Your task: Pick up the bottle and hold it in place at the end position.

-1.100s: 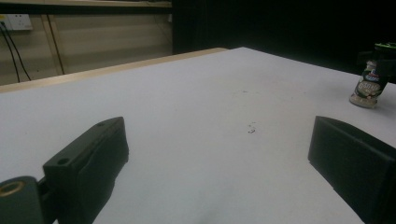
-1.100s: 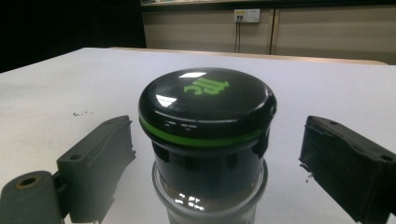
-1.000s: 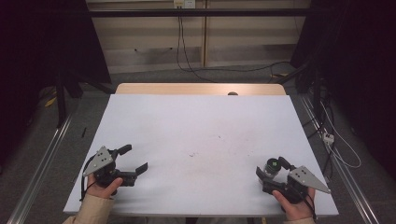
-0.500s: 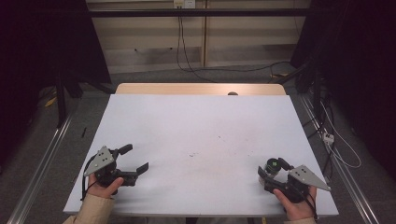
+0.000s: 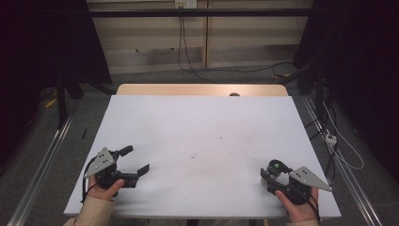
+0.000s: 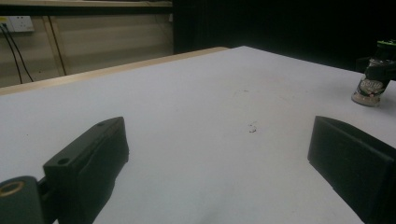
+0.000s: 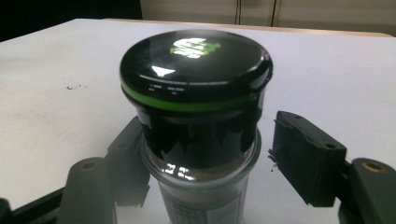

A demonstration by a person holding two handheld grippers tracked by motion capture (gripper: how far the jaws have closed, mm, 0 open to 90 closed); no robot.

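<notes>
Item one, nearest: we hold the right gripper (image 5: 270, 175) at the near right corner of the table (image 5: 197, 122). Its jaws flank a jar (image 7: 196, 116): glass body, pale powder inside, black lid (image 7: 196, 63) with a green band. In the right gripper view the left jaw lies against or just behind the glass, while a visible gap separates the right jaw from it. We judge the jaws released around the jar, not clenched on it; whether the left jaw touches we cannot tell.

Item two: the jar stands upright on the table, long axis vertical, between the right jaws and slightly forward of the right hand (image 5: 296, 207). The left gripper view shows it (image 6: 373, 79) far off at the right edge, base on the surface.

Item three: we hold the left gripper (image 5: 136, 162) at the near left corner, jaws spread wide and empty, pointing across the table toward the right side. The jar lies well apart from it.

Item four: mid-table, a few small dark marks (image 5: 195, 154).

Item five, farthest: bare wooden edge (image 5: 197, 89) beyond the white sheet.

Judgement: the right hand is by far the nearer. A closing of the right jaws on the glass, below the lid, is what a grasp calls for.
</notes>
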